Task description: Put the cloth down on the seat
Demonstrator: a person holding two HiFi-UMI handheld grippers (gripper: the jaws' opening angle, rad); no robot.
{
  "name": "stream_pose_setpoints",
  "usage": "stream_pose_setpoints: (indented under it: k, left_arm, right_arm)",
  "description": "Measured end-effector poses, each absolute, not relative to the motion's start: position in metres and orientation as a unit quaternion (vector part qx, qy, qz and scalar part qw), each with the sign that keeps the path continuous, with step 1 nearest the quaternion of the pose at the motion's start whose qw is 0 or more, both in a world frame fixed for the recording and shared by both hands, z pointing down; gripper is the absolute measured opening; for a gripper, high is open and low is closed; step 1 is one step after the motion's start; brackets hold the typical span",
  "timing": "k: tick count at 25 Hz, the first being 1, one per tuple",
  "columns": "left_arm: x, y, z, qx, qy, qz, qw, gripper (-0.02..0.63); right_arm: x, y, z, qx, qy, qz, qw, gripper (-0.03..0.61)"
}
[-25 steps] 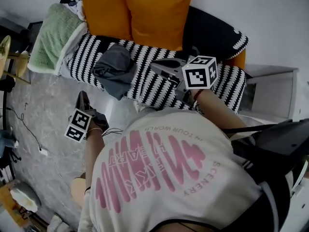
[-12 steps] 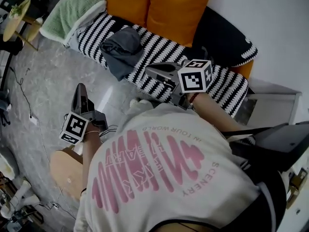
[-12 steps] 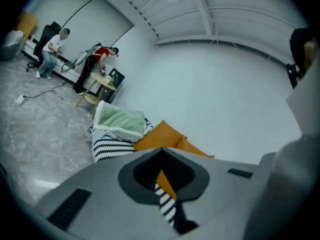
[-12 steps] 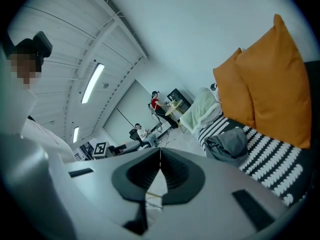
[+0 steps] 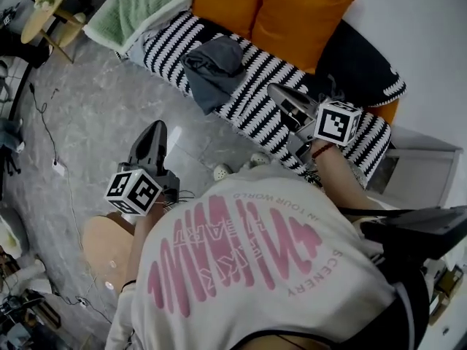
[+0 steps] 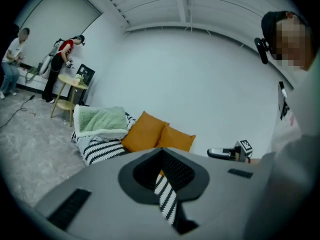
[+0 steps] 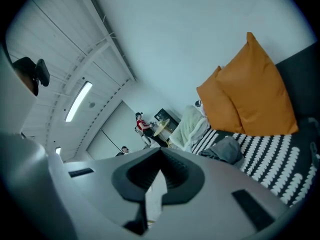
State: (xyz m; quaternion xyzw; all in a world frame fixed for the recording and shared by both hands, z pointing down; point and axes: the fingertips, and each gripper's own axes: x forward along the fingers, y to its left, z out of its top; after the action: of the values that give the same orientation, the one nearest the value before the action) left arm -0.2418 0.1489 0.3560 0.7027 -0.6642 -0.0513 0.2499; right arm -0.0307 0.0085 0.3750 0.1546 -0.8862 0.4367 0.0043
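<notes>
Grey cloth (image 5: 215, 68) lies crumpled on the striped seat (image 5: 248, 109), upper centre, in front of orange cushions (image 5: 299, 17). Task looks done; best to keep both grippers clear and not snag it. Left gripper (image 5: 155, 128) is lower left over the floor, jaws pressed together, empty. Right gripper (image 5: 277, 92) is right of the cloth, not touching it, roughly level, jaws together, empty.

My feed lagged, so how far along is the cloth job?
Done: the cloth lies crumpled on the striped seat. In hand: nothing; the left gripper and right gripper are clear of it, jaws together and empty. Left: nothing that shows.
</notes>
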Motion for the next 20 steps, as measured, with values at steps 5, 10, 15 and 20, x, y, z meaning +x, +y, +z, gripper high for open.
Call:
stream_pose_setpoints:
  k: [5, 10, 15, 20]
  left_arm:
    - [-0.262, 0.16, 0.363, 0.708, -0.656, -0.049, 0.257, 0.009]
    - [-0.292, 0.175, 0.373, 0.705, -0.659, -0.056, 0.258, 0.009]
    - [-0.299, 0.174, 0.385, 0.7, -0.663, -0.06, 0.258, 0.009]
    - [-0.306, 0.175, 0.378, 0.701, -0.661, -0.068, 0.26, 0.009]
  right_arm:
    - [-0.043, 0.013, 0.362, 0.167, -0.905, 0.39, -0.006, 0.009]
    - [-0.06, 0.027, 0.364, 0.178, -0.909, 0.377, -0.004, 0.01]
    - [-0.063, 0.026, 0.374, 0.177, -0.91, 0.376, 0.001, 0.011]
    - [-0.073, 0.029, 0.362, 0.177, -0.916, 0.36, 0.011, 0.011]
